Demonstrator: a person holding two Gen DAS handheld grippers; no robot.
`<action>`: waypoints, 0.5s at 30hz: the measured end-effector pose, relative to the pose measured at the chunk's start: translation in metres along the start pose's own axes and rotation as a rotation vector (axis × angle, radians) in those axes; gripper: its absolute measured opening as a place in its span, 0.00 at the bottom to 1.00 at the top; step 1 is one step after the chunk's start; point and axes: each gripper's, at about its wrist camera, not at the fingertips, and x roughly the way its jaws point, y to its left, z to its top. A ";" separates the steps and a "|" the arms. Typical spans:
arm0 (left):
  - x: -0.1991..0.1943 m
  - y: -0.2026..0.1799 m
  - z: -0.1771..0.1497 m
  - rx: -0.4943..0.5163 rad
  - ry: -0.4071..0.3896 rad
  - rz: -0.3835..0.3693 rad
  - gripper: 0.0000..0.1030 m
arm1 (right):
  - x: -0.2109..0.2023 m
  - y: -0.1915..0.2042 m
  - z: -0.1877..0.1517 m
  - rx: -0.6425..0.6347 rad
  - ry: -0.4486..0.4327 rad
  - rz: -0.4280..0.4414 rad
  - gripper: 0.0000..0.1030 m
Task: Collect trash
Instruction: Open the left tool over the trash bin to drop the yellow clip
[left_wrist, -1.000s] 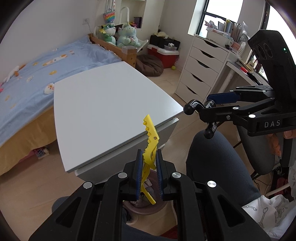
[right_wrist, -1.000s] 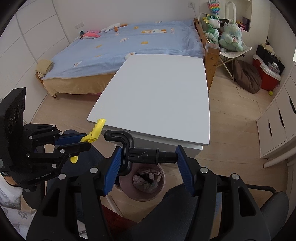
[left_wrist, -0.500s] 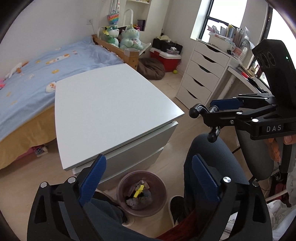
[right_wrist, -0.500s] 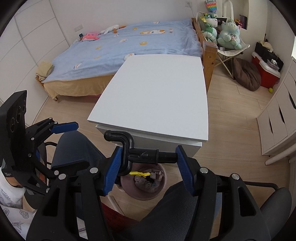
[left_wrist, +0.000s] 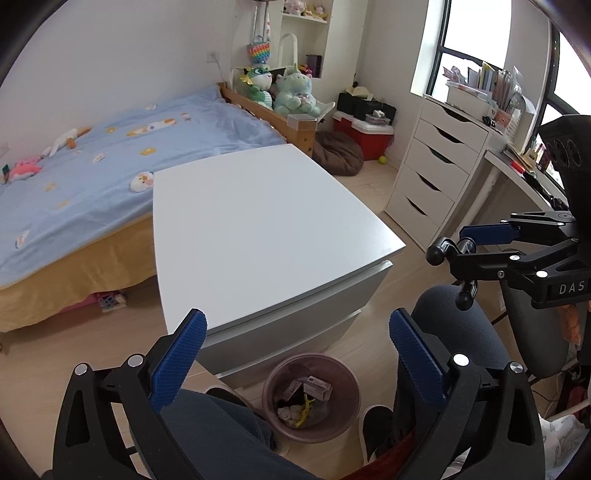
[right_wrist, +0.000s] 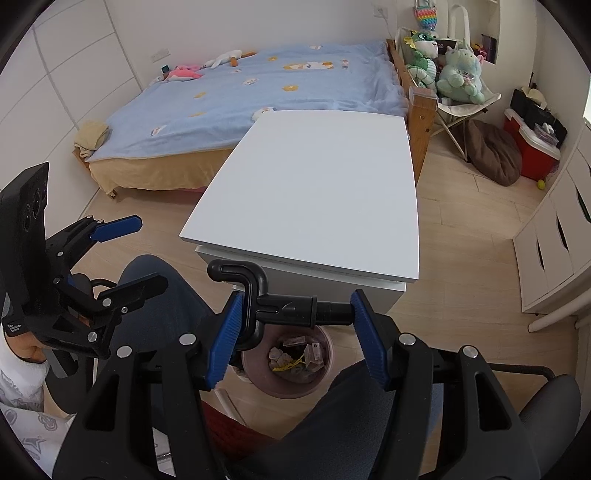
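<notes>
- The left gripper (left_wrist: 295, 350) is spread wide with nothing between its blue pads (left_wrist: 179, 356); it hangs above the bin (left_wrist: 311, 397) and the person's knee.
- The right gripper (right_wrist: 295, 328) pinches a black hook (right_wrist: 273, 299) (a J-shaped plastic piece with a straight stem) crosswise between its pads, the curl to the left.
- In the left view the right gripper (left_wrist: 480, 254) shows at the right edge, the hook (left_wrist: 448, 254) sticking out of it.
- The bin (right_wrist: 291, 387) stands on the wood floor, just in front of the white cabinet (right_wrist: 314, 192), between the person's legs.
- In it lies a yellow clip (left_wrist: 304, 410) on crumpled paper and small boxes; the right view shows the clip (right_wrist: 290, 365) too.
- The left gripper (right_wrist: 122, 254) is at the left of the right view, jaws apart.
- Beyond the cabinet (left_wrist: 258, 221) is a bed (left_wrist: 110, 158) with a blue cover.
</notes>
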 end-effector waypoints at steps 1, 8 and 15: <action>-0.001 0.001 -0.001 -0.003 -0.001 0.007 0.93 | -0.001 0.001 0.000 -0.003 -0.001 0.000 0.57; -0.014 0.016 -0.008 -0.041 -0.008 0.048 0.93 | -0.004 0.012 -0.003 -0.028 0.001 0.008 0.57; -0.024 0.035 -0.016 -0.092 -0.007 0.076 0.93 | 0.005 0.028 -0.003 -0.063 0.024 0.035 0.57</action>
